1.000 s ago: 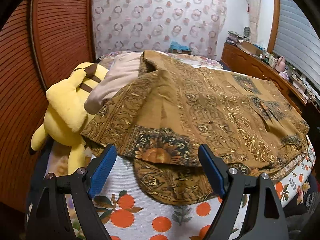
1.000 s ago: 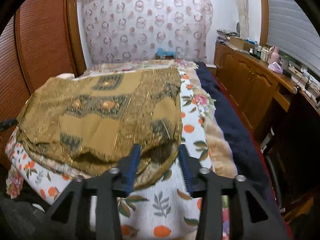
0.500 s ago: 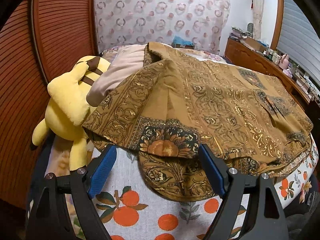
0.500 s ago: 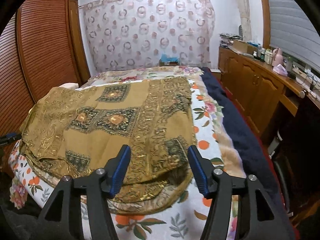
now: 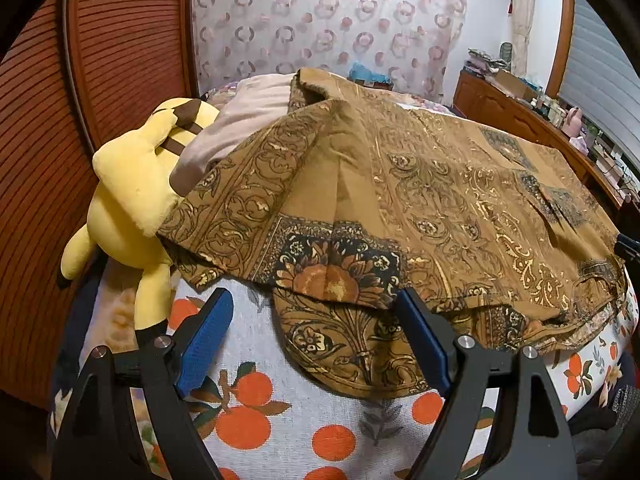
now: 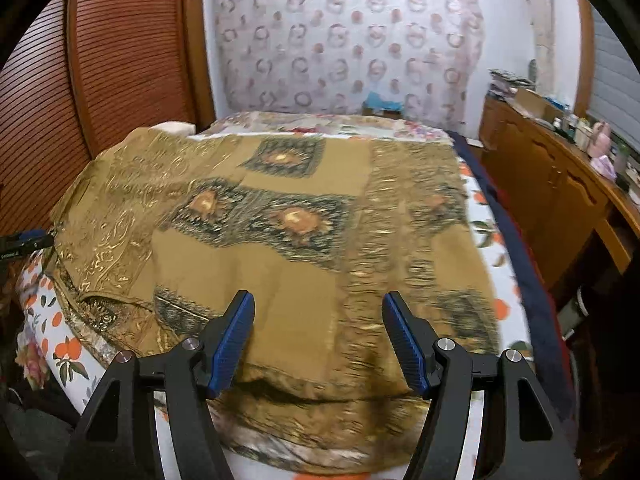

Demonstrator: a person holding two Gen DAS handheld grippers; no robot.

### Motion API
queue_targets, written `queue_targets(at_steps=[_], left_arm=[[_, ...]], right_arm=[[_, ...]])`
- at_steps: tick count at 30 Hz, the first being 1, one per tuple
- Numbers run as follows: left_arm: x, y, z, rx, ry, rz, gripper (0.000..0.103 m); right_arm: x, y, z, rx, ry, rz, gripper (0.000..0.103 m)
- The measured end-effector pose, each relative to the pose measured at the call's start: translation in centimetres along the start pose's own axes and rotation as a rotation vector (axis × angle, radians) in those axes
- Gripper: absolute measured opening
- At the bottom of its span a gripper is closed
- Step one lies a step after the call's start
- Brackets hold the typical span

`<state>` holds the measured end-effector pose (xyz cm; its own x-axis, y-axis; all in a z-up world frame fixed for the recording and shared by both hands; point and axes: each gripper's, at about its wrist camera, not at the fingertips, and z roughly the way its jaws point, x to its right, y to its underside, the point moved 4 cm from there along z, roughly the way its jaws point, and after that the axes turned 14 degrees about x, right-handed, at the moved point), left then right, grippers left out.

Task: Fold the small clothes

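The right claw [image 6: 318, 338] has let go of the brown cloth [image 6: 280, 264] and is opening wider, the left claw [image 5: 316, 344] released too, so this fold looks laid down.

Both wrist views close, facing shared garment [image 5: 420, 200]

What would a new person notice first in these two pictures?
First, the big brown and gold patterned cloth spread over the bed with the orange-print sheet. Next, the yellow plush toy lying at the cloth's left edge, beside the wooden slatted door.
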<state>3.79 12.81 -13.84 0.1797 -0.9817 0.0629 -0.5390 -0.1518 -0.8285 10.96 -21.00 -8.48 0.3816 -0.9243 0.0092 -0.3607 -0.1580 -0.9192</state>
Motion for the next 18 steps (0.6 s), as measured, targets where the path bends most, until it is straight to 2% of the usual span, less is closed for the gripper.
queue_targets(at_steps=[5,12,18], left_arm=[[0.1,0.3,0.3,-0.015,-0.003,-0.008,0.084],[0.2,0.2,0.0,-0.008,0.020,-0.036,0.084],[-0.3,-0.1,0.3,-0.010,0.043,-0.124,0.084]], right_arm=[[-0.9,0.2,1.7,-0.026,-0.033,-0.026,0.068],[-0.8,0.7,3.1,-0.054,-0.024,-0.050,0.068],[-1.1,0.8,3.8,-0.062,-0.034,-0.020,0.068]])
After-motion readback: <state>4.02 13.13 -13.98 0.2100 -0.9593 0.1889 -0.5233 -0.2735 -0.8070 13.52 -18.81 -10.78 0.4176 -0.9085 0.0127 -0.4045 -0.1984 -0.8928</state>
